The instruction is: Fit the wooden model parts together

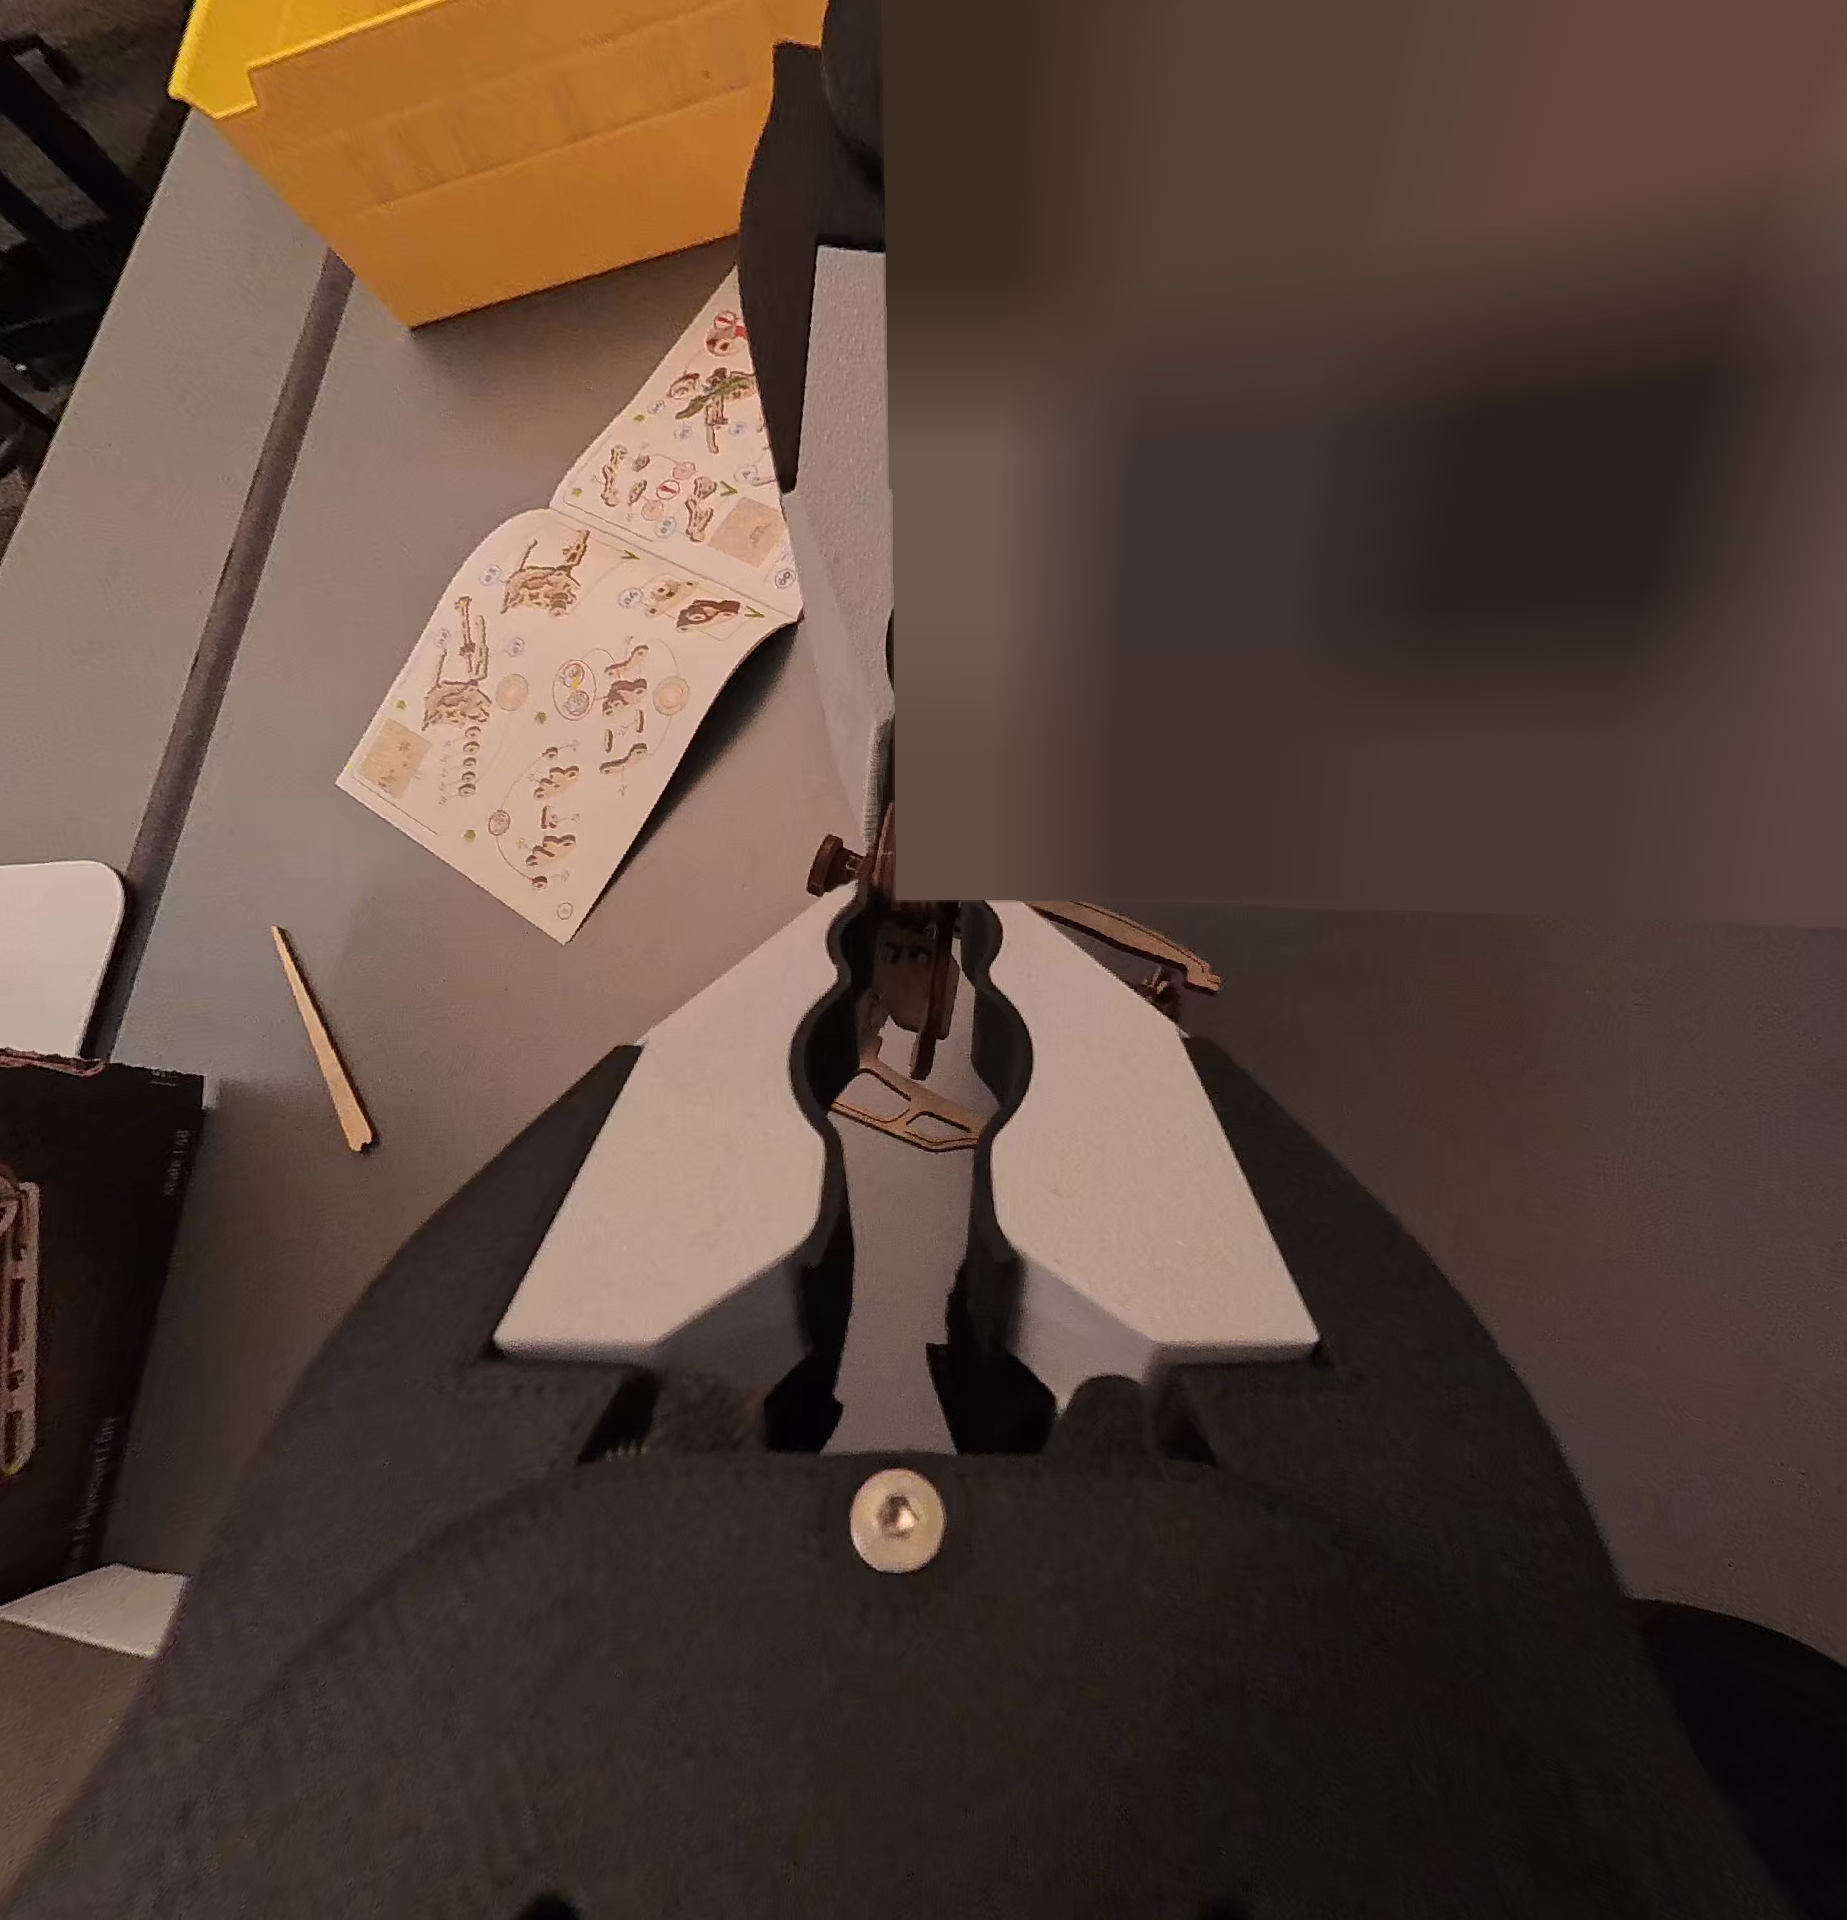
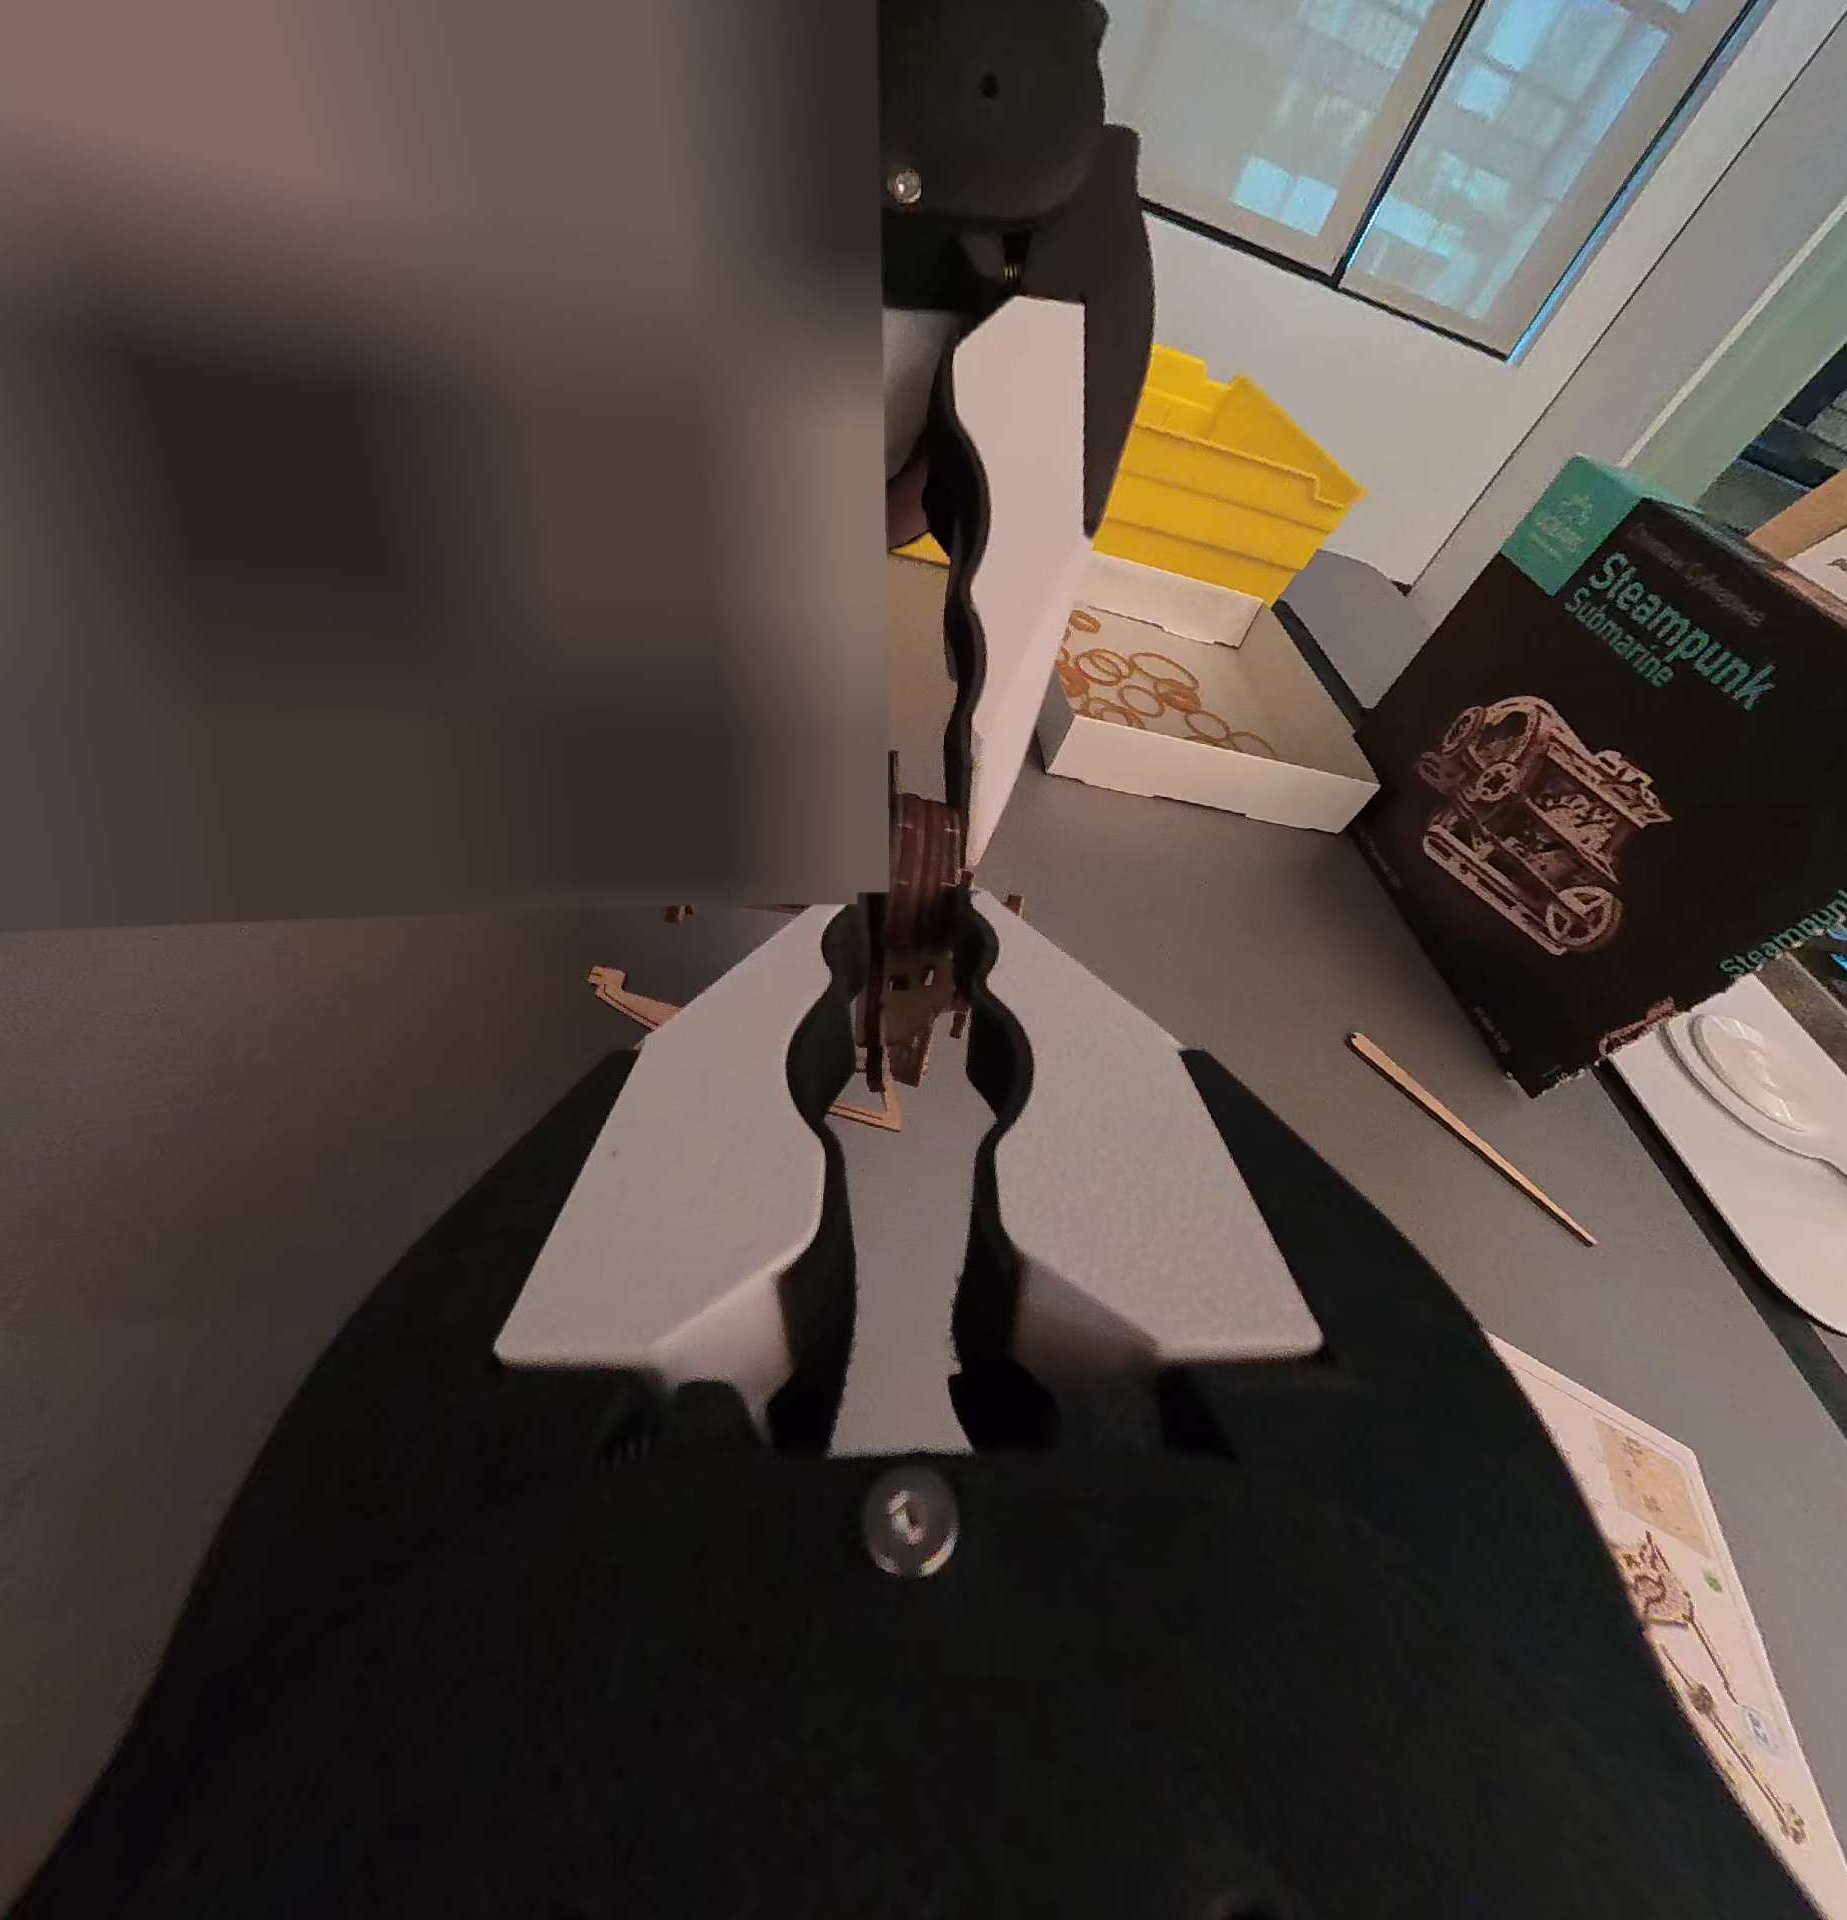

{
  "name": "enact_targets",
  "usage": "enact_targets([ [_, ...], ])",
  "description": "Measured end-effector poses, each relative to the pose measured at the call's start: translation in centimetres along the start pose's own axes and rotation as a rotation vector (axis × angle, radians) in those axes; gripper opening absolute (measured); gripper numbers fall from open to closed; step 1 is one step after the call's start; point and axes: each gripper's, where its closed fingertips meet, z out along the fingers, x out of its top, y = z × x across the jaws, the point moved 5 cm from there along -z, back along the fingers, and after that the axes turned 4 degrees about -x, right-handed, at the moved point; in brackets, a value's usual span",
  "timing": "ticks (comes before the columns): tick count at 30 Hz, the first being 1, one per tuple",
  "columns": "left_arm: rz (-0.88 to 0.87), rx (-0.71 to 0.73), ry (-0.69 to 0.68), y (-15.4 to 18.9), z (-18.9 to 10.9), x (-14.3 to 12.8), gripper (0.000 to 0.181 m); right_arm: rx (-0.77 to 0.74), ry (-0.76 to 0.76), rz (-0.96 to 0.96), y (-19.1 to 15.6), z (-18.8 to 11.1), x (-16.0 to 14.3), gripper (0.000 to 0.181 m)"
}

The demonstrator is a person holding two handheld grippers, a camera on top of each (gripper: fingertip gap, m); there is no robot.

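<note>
Both grippers hold one small wooden model [image 1: 903, 971] above the grey table [image 1: 223, 727]. My left gripper [image 1: 914, 925] is shut on it; a curved wooden arm [image 1: 1127, 935] sticks out to the right and a slotted piece [image 1: 903, 1117] hangs below. The right gripper's finger [image 1: 846, 468] comes down from above. In the right wrist view my right gripper [image 2: 911, 930] is shut on the same model [image 2: 914, 992], which has a stack of wooden discs [image 2: 924, 852] at its far end. The left gripper's finger [image 2: 1033, 571] reaches it from above. A blur patch hides much of the model.
An open instruction booklet [image 1: 586, 675], a yellow bin [image 1: 503, 135] and a loose wooden stick [image 1: 321, 1039] lie to the left. In the right wrist view are a white tray [image 2: 1210, 800] of wooden rings, a black model box [image 2: 1584, 790] and a white pad [image 2: 1781, 1174]. Both grippers' tips are close together, under 4 cm apart.
</note>
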Motion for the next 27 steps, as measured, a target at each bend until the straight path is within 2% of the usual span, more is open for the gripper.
enact_targets([
  [16,0.007,-0.001,-0.033,-0.23,0.55,-0.12,0.013,0.002,-0.065,0.102,0.21,0.1,-0.5,0.014],
  [27,0.031,0.013,-0.022,-0.29,0.52,0.23,0.014,0.014,-0.014,0.166,0.42,-0.2,-0.59,0.012],
])
